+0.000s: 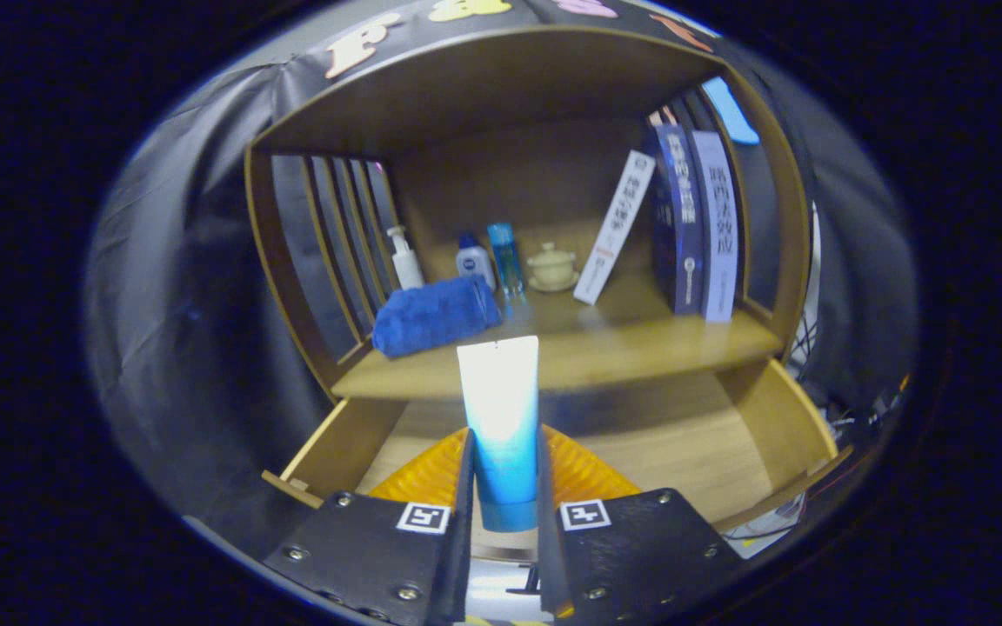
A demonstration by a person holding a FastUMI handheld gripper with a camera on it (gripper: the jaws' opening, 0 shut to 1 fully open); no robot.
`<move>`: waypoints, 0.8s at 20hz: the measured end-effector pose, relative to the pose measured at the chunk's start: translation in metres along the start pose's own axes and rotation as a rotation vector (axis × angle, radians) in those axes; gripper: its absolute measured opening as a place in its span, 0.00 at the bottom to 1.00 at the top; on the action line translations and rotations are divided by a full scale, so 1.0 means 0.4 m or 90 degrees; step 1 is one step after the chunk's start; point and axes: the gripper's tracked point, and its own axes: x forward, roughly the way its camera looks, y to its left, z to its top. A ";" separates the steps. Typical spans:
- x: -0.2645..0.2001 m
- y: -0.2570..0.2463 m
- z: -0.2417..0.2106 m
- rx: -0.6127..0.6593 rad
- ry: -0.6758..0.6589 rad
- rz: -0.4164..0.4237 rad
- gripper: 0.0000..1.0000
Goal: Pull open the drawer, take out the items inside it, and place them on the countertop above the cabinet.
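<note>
Drawer (pixel 762 435) of the wooden cabinet is pulled open, and its pale wooden floor is visible below the countertop (pixel 640 343). Inside the drawer, just behind the fingers, lies an orange ribbed object (pixel 592 469); I cannot tell what it is. The gripper (pixel 505 504) is closed on a tube (pixel 501 417), white at its flat crimped end and turning blue toward the cap. Both fingers press on the lower blue part of the tube, one on each side, and the tube stands upright between them with the cap end down. The tube is above the open drawer, in front of the countertop edge, and touches neither.

On the countertop, near its left side, a folded blue towel (pixel 436 315) lies. Behind the towel stand a white pump bottle (pixel 404 259), a small white bottle with a blue cap (pixel 473 259) and a slim clear blue bottle (pixel 506 259). A little to the right of them is a cream lidded cup on a saucer (pixel 552 266). A thin white book (pixel 614 228) leans to the right against two upright books (pixel 697 226) at the right wall of the cabinet.
</note>
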 end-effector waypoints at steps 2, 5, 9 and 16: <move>-0.022 0.009 0.058 -0.001 -0.055 -0.013 0.32; -0.045 0.009 0.153 -0.026 -0.127 -0.040 0.32; -0.023 0.019 0.227 -0.012 -0.140 -0.046 0.32; 0.100 -0.023 0.294 0.008 -0.127 -0.099 0.32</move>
